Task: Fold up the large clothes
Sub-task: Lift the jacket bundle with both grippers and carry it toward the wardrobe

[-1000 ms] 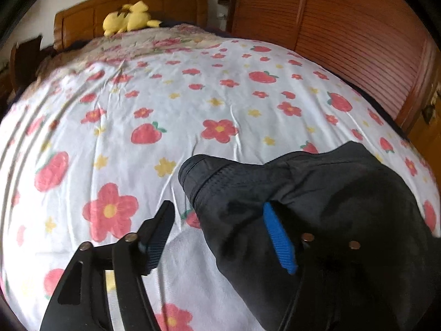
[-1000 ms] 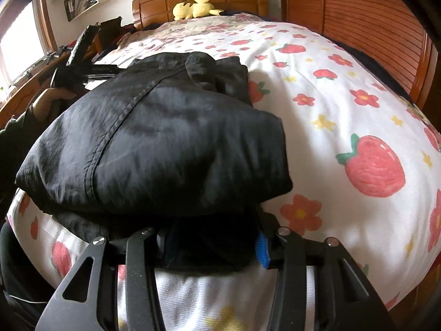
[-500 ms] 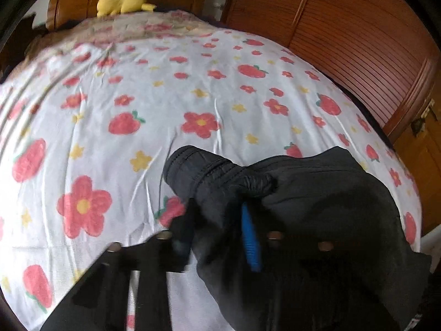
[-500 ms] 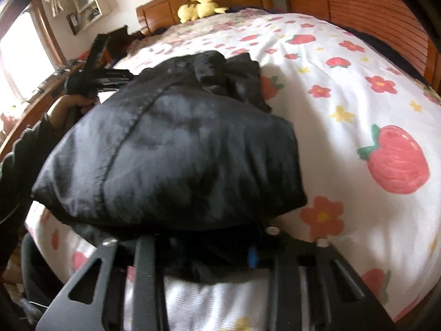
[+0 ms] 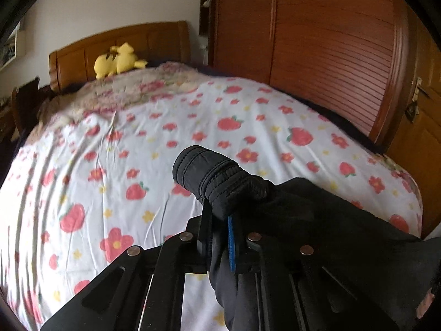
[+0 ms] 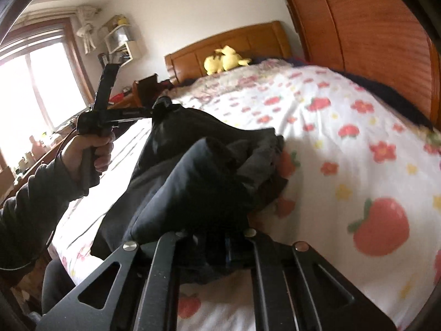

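Nearby, yellow plush toy (image 5: 117,60) against headboard (image 5: 154,41)

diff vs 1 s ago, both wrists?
Both grippers' jaws have just been closing: left gripper now shut on the black garment at its cuff, right gripper shut on its near edge. Both lifted it off the bedsheet. Yellow plush toy unmoved.

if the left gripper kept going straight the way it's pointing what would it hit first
Probably the strawberry-print bedsheet. The left gripper, shut on the black garment, points down toward the bed; depth is unclear.
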Tool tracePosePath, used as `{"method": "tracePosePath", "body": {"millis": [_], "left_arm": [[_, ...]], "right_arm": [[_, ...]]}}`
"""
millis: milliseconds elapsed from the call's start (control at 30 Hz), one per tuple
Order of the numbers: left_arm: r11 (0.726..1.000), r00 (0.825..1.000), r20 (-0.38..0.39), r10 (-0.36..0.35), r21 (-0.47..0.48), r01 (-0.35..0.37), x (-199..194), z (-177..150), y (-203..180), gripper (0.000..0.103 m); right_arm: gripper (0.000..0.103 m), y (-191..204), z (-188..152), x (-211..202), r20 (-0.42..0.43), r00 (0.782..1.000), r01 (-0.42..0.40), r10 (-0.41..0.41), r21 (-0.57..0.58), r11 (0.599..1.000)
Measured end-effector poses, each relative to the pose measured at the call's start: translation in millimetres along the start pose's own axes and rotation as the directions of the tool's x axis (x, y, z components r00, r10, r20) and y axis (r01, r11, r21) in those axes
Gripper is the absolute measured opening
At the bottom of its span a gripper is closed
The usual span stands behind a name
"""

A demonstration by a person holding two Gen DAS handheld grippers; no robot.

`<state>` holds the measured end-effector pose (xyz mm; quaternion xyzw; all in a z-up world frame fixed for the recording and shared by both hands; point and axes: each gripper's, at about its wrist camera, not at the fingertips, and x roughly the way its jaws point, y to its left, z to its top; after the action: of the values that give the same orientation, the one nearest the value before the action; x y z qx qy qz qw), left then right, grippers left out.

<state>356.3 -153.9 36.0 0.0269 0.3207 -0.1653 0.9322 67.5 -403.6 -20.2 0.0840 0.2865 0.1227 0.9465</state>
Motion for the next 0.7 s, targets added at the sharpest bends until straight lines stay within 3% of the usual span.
{"method": "tracePosePath", "body": {"millis": [267, 500, 700], "left_arm": [[0.997, 0.997, 0.067, -0.031, 0.066, 0.026, -25.1, 17.1, -55.3, 0.008], [0.979, 0.984, 0.101, -0.148, 0.154, 0.131, -14.7, 40.4, -133.8, 0.008], [0.954, 0.964, 0.091, -0.249, 0.193, 0.229, 13.0, 50.4, -190.6, 0.008]], "right_arm": [[0.008, -22.5, 32.9, -50.1, 0.113, 0.993, 0.034, -0.029, -0.045, 0.998], [0.007, -68.7, 52.9, -106.1, 0.170, 0.973, 0.167, -0.156, -0.051, 0.985], [0.007, -105.0, 63.9, -156.0, 0.216, 0.937, 0.291, -0.274, -0.050, 0.956]]}}
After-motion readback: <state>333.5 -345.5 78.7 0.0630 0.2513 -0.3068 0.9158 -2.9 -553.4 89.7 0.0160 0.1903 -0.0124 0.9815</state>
